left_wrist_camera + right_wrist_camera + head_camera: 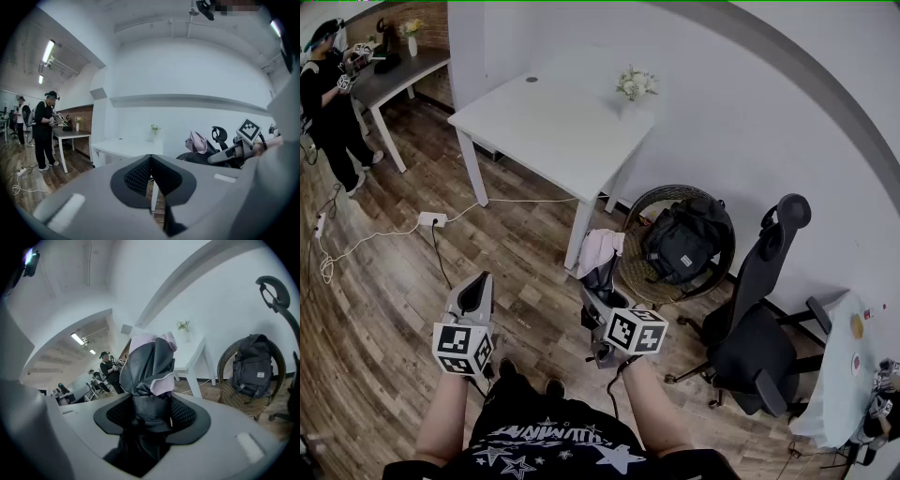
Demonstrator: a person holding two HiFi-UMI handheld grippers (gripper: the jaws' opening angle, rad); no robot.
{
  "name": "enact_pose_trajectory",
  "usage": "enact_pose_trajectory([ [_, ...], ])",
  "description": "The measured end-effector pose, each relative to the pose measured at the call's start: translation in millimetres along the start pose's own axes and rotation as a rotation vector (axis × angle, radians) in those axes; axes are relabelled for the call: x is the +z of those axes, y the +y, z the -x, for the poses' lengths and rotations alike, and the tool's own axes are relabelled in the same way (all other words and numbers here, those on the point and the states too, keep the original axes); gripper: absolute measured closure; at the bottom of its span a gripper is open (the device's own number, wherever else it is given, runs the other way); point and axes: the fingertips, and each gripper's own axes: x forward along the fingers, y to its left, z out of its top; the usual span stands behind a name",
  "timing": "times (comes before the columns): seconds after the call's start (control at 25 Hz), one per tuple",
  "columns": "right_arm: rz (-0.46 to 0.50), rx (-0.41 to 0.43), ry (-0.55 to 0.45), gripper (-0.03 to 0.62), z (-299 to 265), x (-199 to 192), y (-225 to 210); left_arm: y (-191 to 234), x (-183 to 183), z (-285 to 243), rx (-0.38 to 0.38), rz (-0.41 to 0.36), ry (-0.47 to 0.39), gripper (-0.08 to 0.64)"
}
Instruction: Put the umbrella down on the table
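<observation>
Wooden floor (366, 328): brown boards run under everything. A white plug strip (431, 218) and its cord lie on them at the left.
Person far left (328, 103): stands well apart from us and has no part in this job.
Left gripper (475, 292): held out low over the floor. Its jaws are closed together, and nothing is between them.
White surface (553, 112): this is where the umbrella has to go. Its top is almost bare, with only a small bunch of flowers (636, 82) near the wall. It stands well ahead of both grippers.
Umbrella (600, 267): folded up, dark grey with pink bits. It is up in the air, sticking out of the right gripper. It hangs over the floor near the front leg of the surface and does not touch the top.
Right gripper (598, 298): its jaws squeeze the lower part of the umbrella and hold it tight.
Wicker chair (675, 191): round, with a black bag (680, 246) sitting in it, just right of the umbrella.
Office chair (750, 347): black, further to the right.
Job done so far: the umbrella is in the grip and off the ground.
Job left: I think almost all of it. The umbrella must go forward over the white top, come down to lie on it, and then the jaws must let go.
</observation>
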Motion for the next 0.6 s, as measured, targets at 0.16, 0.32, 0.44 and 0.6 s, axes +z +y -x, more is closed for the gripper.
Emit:
enact_pose_trajectory([
  [0.16, 0.015, 0.009, -0.01, 0.35, -0.2, 6.9, 6.4, 1.1, 3.4, -0.9, -0.006, -0.008, -0.002, 0.557],
  [0.32, 0.02, 0.009, -0.007, 0.348, 4.1, 6.1, 8.0, -2.1, 4.9, 2.5, -0.008, -0.004, -0.008, 0.557],
  [0.44, 0.014, -0.007, -0.011, 0.348, 6.6, 5.4, 5.1, -4.0, 5.3, 4.1, -0.01, -0.006, -0.01, 0.557],
  [0.6, 0.014, -0.009, -0.014, 0.348, 9.9, 5.3, 6.1, -3.8, 7.5, 7.2, -0.007, -0.004, -0.014, 0.557],
])
